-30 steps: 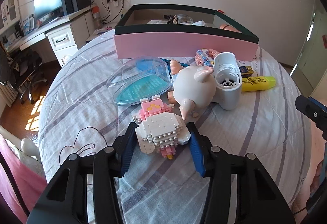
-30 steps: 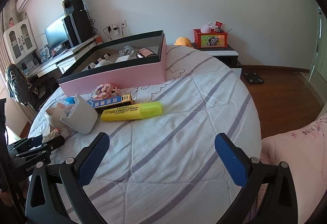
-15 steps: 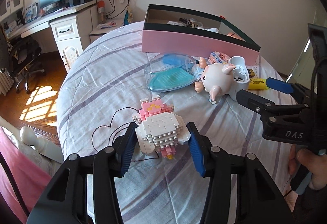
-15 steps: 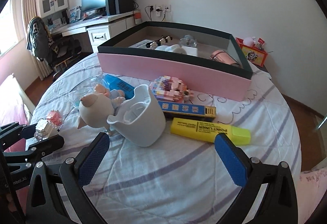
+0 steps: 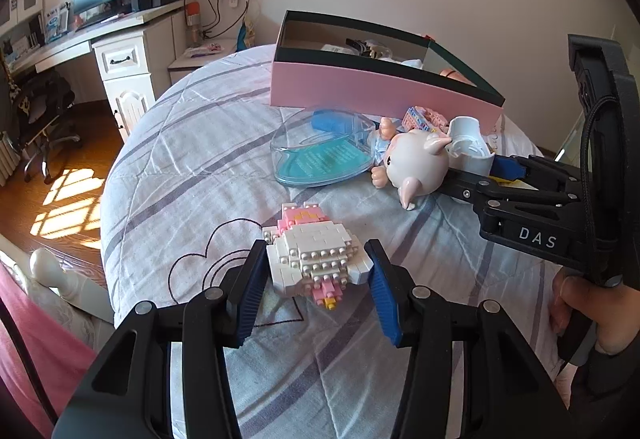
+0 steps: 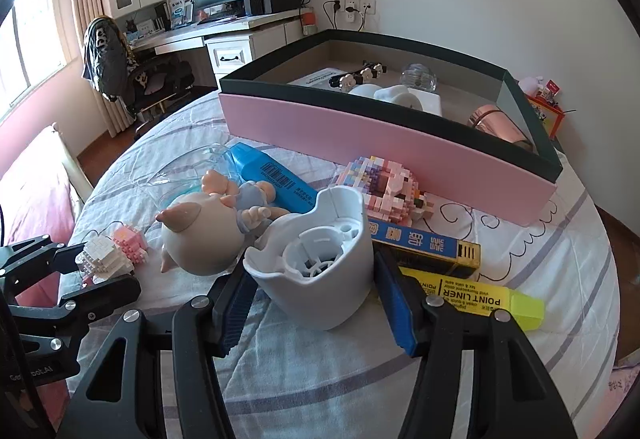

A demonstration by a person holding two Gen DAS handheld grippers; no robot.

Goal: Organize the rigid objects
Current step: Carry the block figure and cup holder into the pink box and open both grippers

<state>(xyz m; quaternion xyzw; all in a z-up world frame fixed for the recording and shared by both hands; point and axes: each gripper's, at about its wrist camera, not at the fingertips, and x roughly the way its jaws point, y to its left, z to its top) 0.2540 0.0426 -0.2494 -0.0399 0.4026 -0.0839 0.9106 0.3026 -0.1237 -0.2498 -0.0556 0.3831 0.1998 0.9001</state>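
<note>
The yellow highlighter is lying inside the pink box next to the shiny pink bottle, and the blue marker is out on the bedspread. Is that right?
Not quite. The yellow highlighter is not inside the pink box; it lies out on the bedspread, in front of the box, as the right wrist view shows. The shiny pink bottle is in the box, and the blue marker is out on the bedspread.

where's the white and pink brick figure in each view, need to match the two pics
Left wrist view: the brick figure sits low in the centre, between the left gripper's blue pads.
Right wrist view: it shows small at the far left edge, again between that gripper's fingers.
Shared landmark: the pig figurine, just beyond the figure in the left view and right of it in the right view.
</note>
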